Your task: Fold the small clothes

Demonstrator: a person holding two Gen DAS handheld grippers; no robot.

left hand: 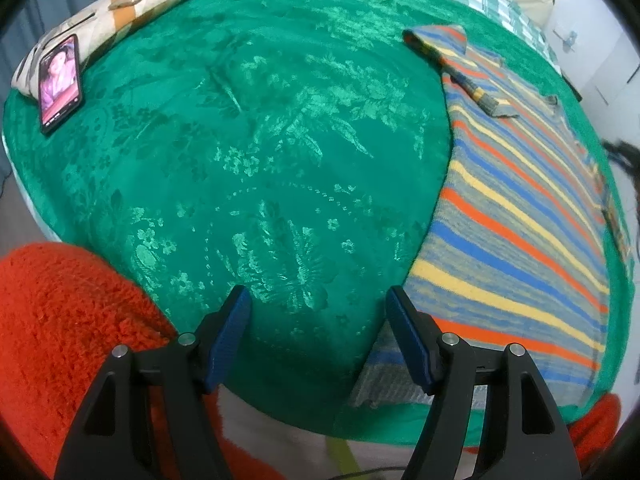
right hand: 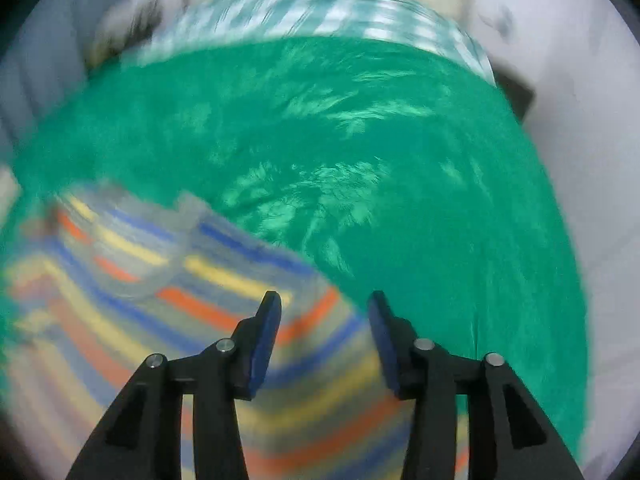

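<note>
A striped knit sweater [left hand: 520, 216] in grey, blue, orange and yellow lies flat on the green bedspread [left hand: 248, 152], on the right of the left wrist view, with one sleeve folded across its top. My left gripper [left hand: 318, 300] is open and empty above the bedspread, just left of the sweater's lower hem. In the blurred right wrist view the sweater [right hand: 168, 292] fills the lower left. My right gripper [right hand: 324, 300] is open and empty over the sweater's right edge.
A phone [left hand: 60, 84] with a lit screen leans on a patterned pillow [left hand: 120, 12] at the far left. A red fuzzy cloth [left hand: 60, 328] is at the near left. A checked sheet [right hand: 312, 12] and a cream pillow lie at the bed's far end.
</note>
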